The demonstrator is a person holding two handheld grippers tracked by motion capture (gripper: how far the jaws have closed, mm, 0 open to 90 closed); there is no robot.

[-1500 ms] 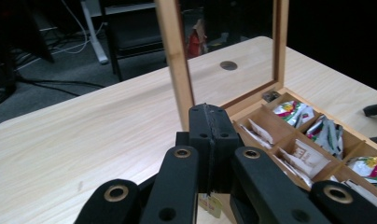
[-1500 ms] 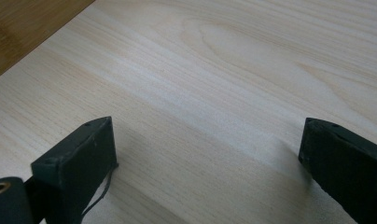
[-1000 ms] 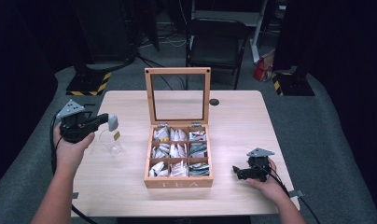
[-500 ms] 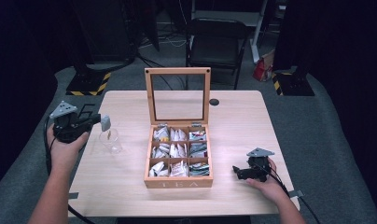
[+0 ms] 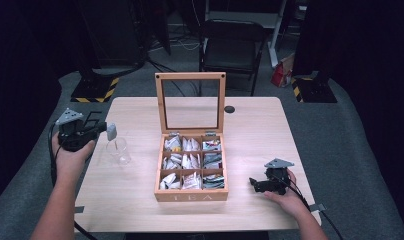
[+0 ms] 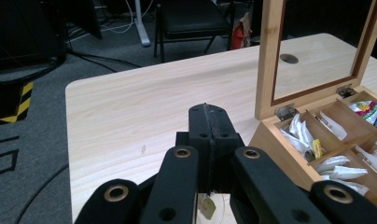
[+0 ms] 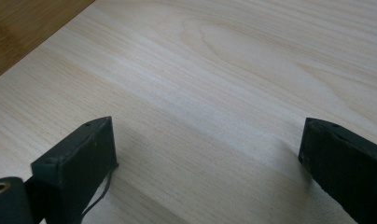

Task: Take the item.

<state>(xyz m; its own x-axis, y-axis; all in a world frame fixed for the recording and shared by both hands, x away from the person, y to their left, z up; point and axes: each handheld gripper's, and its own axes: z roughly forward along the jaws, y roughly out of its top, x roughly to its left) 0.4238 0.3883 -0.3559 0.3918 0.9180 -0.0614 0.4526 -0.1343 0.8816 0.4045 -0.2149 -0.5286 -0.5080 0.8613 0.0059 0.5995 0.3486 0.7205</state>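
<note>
The pale wooden table [image 5: 250,130] carried an open tea box [image 5: 192,170], a clear glass [image 5: 119,150] and a small dark round disc [image 5: 229,109]. The box stood ahead and to the right of the left gripper's [image 6: 210,140] closed jaws, the disc farther beyond them. Bare tabletop lay between the right gripper's [image 7: 207,154] parted jaws, the box's side toward their upper left.

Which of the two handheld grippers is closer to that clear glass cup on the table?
The left gripper: it hovers just beside the glass cup, at its far-left side. The right gripper rests beyond the tea box, by the table's right edge.
</note>
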